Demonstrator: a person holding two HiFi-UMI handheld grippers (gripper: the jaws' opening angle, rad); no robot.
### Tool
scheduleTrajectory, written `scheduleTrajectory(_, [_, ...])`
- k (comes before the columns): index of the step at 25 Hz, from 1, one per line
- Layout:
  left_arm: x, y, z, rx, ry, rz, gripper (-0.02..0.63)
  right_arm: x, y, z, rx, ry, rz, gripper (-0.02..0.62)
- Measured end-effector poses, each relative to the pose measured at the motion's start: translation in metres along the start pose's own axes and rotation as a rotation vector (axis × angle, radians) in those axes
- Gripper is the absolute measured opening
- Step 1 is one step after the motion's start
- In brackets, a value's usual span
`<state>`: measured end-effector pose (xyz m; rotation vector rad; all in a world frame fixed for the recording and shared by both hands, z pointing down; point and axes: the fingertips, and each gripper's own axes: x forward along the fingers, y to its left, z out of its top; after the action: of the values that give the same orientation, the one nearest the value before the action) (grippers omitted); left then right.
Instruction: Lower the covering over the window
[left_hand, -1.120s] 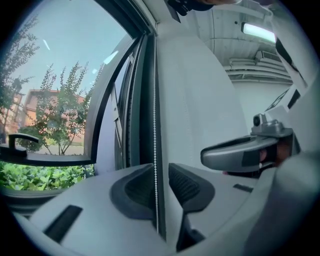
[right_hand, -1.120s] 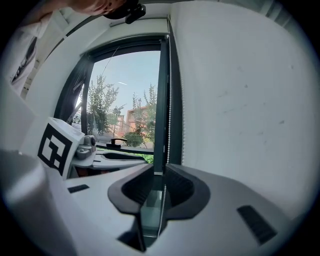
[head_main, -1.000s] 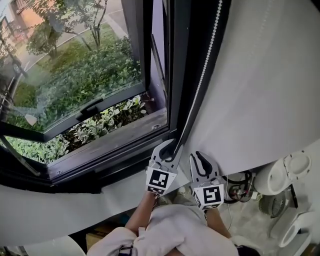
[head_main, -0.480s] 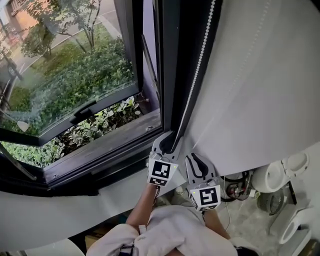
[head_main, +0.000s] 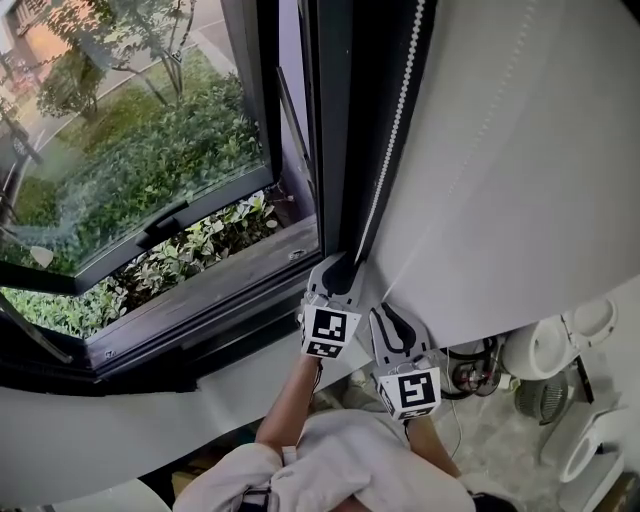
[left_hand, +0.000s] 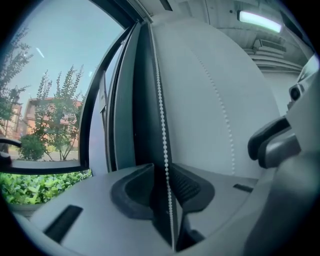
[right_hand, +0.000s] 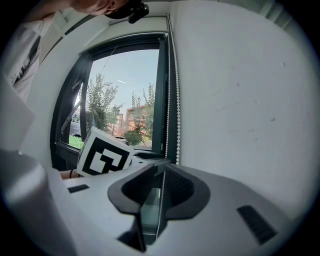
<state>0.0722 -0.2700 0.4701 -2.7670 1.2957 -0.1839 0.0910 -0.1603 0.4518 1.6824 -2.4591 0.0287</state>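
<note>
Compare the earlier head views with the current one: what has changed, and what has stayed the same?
The left claw has slid up the picture along the chain, toward the window. Its jaws have just been closing, with the chain between them but not pinched. The right claw stayed put, jaws apart around the chain. The window looks unchanged.

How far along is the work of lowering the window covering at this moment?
Done: nothing visible; the window glass stands uncovered. In hand: the bead chain runs between the jaws of the left gripper, which have just been closing, and of the right gripper; neither seems to pinch it yet. Remaining: grip, pull the chain, bring the covering down.
</note>
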Motion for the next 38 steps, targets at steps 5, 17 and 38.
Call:
scheduleTrajectory(5, [-0.004,-0.003,0.001,-0.024,0.002,-0.017,0.057,-0.002,0.003,0.004,-0.004,-0.007,-0.001,0.069])
scheduleTrajectory(17, [-0.041,-0.021,-0.003,-0.054,0.014,-0.078,0.015,-0.001,0.013,0.044,-0.062,-0.098,0.031,0.071])
scheduleTrajectory(38, [-0.107,-0.041,-0.021,-0.093,0.019,-0.073,0.015,0.001,0.036,0.152,-0.17,-0.297,0.135,0.095])
